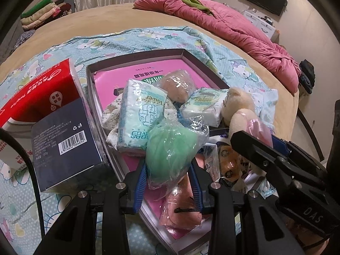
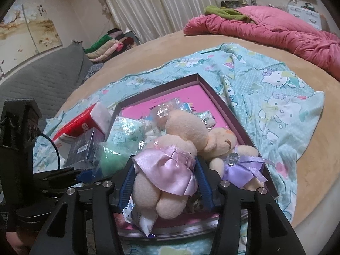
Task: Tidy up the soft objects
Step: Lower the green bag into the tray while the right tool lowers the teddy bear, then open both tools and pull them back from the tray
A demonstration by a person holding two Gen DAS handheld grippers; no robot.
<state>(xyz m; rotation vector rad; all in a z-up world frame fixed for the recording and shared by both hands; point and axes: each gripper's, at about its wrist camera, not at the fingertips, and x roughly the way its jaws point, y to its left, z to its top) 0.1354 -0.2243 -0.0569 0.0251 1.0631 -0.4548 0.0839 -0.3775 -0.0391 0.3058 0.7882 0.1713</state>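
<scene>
Two plush bears (image 2: 170, 163) in shallow pink-lined box (image 1: 136, 60), two tissue packs (image 1: 140, 114), left gripper (image 1: 167, 182) clamped on bagged green sponge (image 1: 170, 146), right gripper (image 2: 165, 182) loose around skirted bear, cartoon sheet (image 2: 274, 97), tan bed (image 2: 318, 170), curtains (image 2: 153, 6).

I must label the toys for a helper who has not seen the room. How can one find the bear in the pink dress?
Find the shallow box with the pink bottom on the cartoon-cat sheet. At its near end lie two cream plush bears. The bear in the pink dress lies between the right gripper fingers; the neighbouring bear wears purple with a clear gem.
</scene>
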